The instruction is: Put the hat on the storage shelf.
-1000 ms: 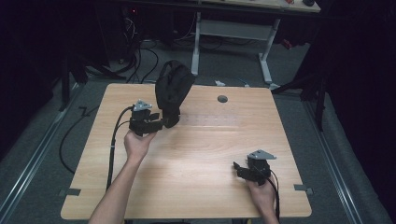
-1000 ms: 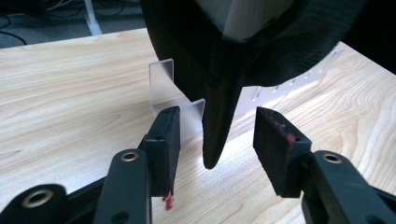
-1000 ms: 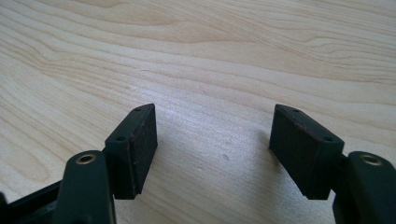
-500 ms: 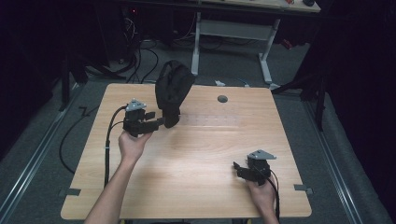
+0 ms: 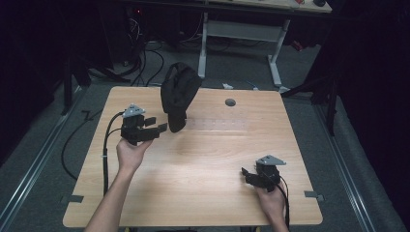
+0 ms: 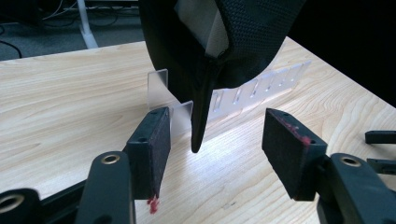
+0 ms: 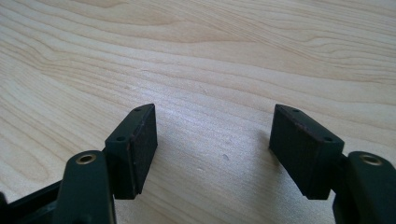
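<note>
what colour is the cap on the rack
Black mesh-weave cap with a pale lining, clearest in the left gripper view.

Lighting is concentrated on the wooden table (image 5: pixel 203 159); the surroundings beyond it are dim to near black. In the high view, resolution is soft and fine detail smeared. A bright glare patch lies on the table beneath the black cap (image 6: pixel 219 42) in the left gripper view. The nearest parts of both gripper views are slightly out of focus.

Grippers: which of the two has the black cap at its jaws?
The left gripper: its open jaws flank the black cap's hanging brim tip without touching. The right gripper faces bare table.
</note>
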The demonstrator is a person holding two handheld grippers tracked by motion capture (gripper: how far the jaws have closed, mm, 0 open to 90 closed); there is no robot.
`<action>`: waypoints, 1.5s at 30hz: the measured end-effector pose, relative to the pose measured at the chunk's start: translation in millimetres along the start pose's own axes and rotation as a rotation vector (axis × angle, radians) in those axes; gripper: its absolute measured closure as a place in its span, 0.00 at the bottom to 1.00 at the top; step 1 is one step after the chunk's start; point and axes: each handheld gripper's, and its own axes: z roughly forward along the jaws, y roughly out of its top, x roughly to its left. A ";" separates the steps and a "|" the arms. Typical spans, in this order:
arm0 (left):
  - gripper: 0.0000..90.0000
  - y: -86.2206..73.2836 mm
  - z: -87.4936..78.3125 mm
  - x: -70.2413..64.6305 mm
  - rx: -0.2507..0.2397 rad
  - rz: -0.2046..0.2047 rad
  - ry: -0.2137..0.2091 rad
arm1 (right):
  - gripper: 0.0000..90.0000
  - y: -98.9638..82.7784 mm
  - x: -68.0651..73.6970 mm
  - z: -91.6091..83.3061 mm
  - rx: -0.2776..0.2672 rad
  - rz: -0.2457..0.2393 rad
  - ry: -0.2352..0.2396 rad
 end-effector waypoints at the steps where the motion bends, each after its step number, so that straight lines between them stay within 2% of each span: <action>1: 0.47 -0.5 -1.9 0.3 -0.003 -0.004 0.001 | 0.36 0.0 0.1 0.0 0.000 0.001 0.000; 10: 0.46 -2.2 -17.4 0.0 -0.021 -0.017 0.000 | 0.36 0.0 0.0 -0.1 0.000 0.001 0.000; 19: 0.44 -8.3 -24.1 -3.8 -0.003 -0.015 -0.020 | 0.36 0.0 0.1 -0.1 0.000 0.001 0.000; 39: 0.43 -30.6 -41.7 -11.5 -0.011 -0.043 -0.046 | 0.36 0.0 0.2 -0.1 0.000 0.002 -0.001; 45: 0.43 -40.6 -44.4 -11.5 -0.001 -0.050 -0.037 | 0.36 -0.1 0.4 -0.2 0.001 0.005 -0.002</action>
